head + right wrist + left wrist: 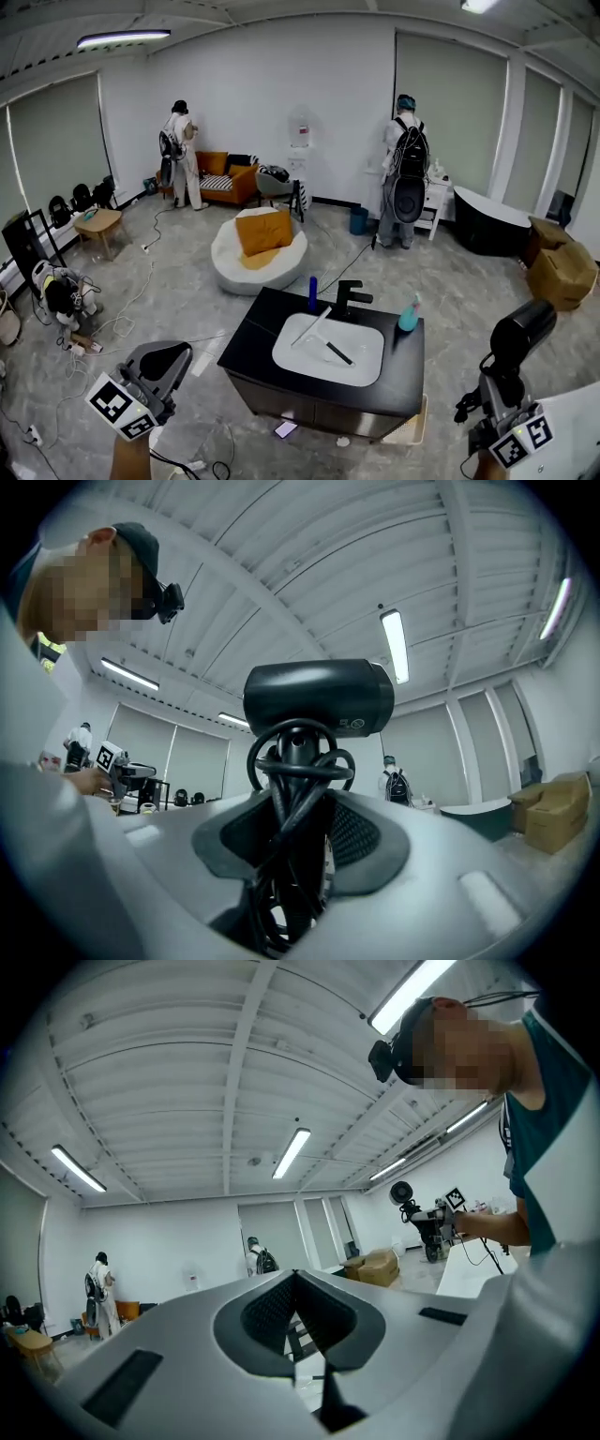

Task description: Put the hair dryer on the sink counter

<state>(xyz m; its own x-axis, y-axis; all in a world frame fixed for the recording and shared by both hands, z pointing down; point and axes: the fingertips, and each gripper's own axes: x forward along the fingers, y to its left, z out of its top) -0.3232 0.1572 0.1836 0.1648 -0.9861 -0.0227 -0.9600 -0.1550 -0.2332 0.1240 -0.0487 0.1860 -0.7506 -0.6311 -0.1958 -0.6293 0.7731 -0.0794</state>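
The right claw is clenched on the handle of the dryer, cord wound round it, barrel up, at near right, well clear of the worktop's right edge. The left claw is closed and empty at near left. Bare black margins flank the basin; bottles and tap line the far edge.

White walls, grey stone floor — orange sofa, white beanbag, ceiling strip light
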